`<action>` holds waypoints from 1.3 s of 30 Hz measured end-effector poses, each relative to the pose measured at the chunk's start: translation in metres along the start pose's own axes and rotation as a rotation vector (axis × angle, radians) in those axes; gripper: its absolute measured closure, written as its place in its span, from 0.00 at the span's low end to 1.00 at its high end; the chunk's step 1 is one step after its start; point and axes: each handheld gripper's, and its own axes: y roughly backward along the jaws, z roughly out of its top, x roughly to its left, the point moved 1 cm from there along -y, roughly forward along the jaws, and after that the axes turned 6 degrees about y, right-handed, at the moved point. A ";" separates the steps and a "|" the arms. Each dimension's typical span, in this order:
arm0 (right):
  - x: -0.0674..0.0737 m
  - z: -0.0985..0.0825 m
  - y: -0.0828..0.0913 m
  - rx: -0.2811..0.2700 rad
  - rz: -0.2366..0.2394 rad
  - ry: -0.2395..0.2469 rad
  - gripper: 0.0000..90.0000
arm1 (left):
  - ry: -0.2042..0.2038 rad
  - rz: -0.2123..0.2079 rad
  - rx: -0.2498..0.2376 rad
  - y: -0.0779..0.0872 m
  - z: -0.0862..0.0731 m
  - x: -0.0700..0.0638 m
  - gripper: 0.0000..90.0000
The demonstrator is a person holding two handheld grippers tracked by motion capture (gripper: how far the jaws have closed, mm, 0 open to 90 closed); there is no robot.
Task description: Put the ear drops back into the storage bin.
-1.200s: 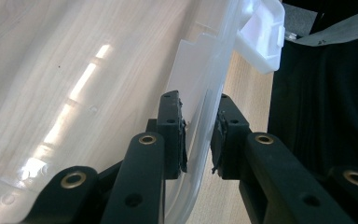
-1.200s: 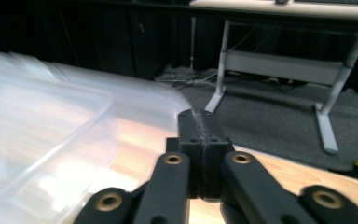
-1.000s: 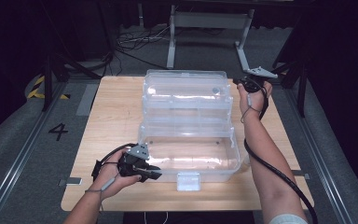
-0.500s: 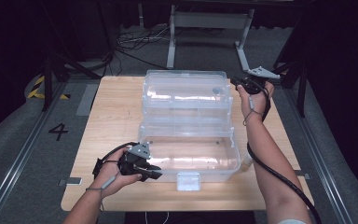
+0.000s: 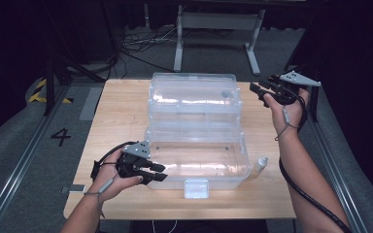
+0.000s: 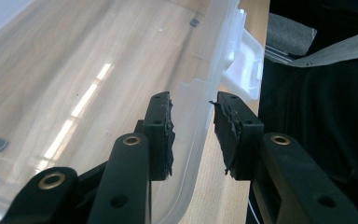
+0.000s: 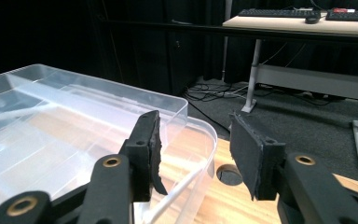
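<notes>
sitting open in the middle of the wooden table [image 5: 126, 111], the clear plastic box [image 5: 196, 160] has its lid [image 5: 192, 94] laid back behind it. left gripper [image 5: 158, 172] straddles the box's near-left wall, jaws just opened partway, pads off the plastic. right gripper [image 5: 257, 90] hovers off the lid's far-right corner, jaws just opened, holding nothing.
</notes>
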 end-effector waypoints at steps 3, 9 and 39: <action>0.001 0.000 0.009 0.002 0.006 0.005 0.58 | 0.010 0.005 -0.022 0.004 0.000 0.001 0.73; -0.001 -0.002 0.029 0.006 0.019 0.001 0.58 | 0.026 0.024 -0.039 0.013 -0.003 0.004 0.70; 0.014 -0.020 0.091 0.209 0.244 0.145 0.63 | 0.124 0.138 -0.100 0.055 -0.023 0.021 0.60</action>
